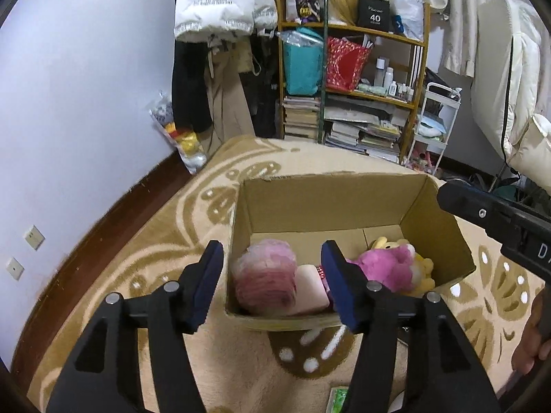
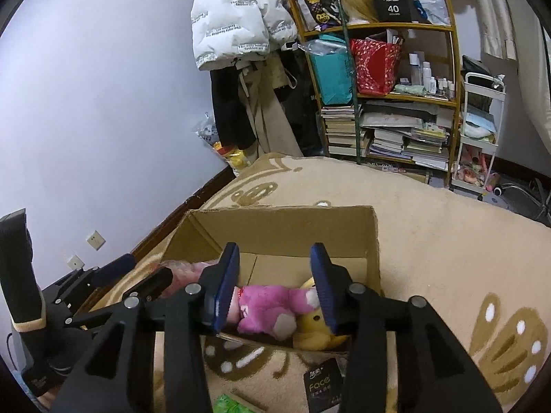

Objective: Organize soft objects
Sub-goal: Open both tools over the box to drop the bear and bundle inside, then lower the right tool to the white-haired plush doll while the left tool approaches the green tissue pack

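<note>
An open cardboard box (image 1: 320,203) stands on the patterned beige carpet and also shows in the right wrist view (image 2: 275,227). Inside lie a fluffy pink ball (image 1: 265,275), a pale pink soft block (image 1: 311,290), a pink plush toy (image 1: 385,268) and a yellow plush (image 1: 425,272). The pink plush (image 2: 268,304) and the yellow plush (image 2: 315,334) show in the right view too. My left gripper (image 1: 272,282) is open and empty above the box's near-left part. My right gripper (image 2: 275,287) is open and empty above the near-right part.
A beige carpet (image 2: 447,258) covers the surface. A black "Face" packet (image 2: 322,387) and a green packet (image 2: 229,406) lie in front of the box. A cluttered wooden shelf (image 1: 354,79), hanging coats (image 1: 220,7) and a white trolley (image 1: 434,124) stand behind. The wall is at left.
</note>
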A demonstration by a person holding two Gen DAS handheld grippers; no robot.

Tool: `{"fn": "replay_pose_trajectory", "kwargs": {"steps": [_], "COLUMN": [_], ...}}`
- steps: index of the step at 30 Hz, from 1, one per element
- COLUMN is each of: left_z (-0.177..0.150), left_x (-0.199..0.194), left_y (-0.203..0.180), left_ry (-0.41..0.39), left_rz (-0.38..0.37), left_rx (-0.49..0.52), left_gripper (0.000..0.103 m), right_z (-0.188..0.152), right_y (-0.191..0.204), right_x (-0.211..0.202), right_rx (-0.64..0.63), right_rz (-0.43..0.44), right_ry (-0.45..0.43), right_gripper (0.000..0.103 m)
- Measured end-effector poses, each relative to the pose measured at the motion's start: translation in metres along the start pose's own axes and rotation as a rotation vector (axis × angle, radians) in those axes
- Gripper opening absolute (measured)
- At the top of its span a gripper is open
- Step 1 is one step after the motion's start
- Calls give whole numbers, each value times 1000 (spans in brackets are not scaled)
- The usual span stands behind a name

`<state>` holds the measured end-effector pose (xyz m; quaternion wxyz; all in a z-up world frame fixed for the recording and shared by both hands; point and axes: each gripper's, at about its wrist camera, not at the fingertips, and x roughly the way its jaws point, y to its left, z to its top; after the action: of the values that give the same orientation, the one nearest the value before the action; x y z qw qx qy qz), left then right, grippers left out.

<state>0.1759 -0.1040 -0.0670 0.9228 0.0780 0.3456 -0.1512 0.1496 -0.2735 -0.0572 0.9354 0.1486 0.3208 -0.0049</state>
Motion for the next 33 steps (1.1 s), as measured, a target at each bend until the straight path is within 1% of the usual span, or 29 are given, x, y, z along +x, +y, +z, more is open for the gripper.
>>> {"fn": "replay_pose_trajectory", "kwargs": {"steps": [1, 2, 3, 6, 8, 9, 10, 11, 17, 20, 22, 28, 33], "left_z": [0, 0, 0, -2, -2, -3, -4, -5, -17, -24, -30, -45, -61], "left_x": [-3, -7, -10, -23, -30, -34, -39, -43, -64, -71, -76, -78, -80], "left_y": [0, 0, 1, 5, 7, 8, 9, 9, 10, 8, 6, 0, -7], "left_ry": [1, 0, -5, -17, -16, -16, -20, -25, 1, 13, 13, 67, 103], "left_rz": [1, 0, -3, -12, -15, -15, -17, -17, -10, -2, 11, 0, -6], "left_rx": [4, 4, 0, -11, -14, -14, -15, -14, -21, -14, -8, 6, 26], "left_gripper": [61, 67, 71, 73, 76, 81, 84, 85, 86, 92, 93, 94, 94], "right_z": [0, 0, -1, -4, -4, -5, -6, -6, -13, -19, -22, -38, -47], "right_y": [0, 2, 3, 2, -1, -2, -3, -4, -14, -17, -18, -18, -17], "right_x": [-4, -7, -13, -27, -35, -40, -43, -47, -72, -82, -87, -96, -97], "right_rx": [-3, -7, -15, -13, 4, 15, 24, 32, 116, 161, 180, 195, 209], "right_rz": [-4, -9, -19, -38, -38, -49, -59, -62, -95, -99, -107, -130, -125], "right_ry": [-2, -8, -23, -36, -39, -37, -33, -34, -45, -47, -33, 20, 68], "right_gripper": [56, 65, 69, 80, 92, 95, 100, 102, 103, 103, 103, 103, 103]}}
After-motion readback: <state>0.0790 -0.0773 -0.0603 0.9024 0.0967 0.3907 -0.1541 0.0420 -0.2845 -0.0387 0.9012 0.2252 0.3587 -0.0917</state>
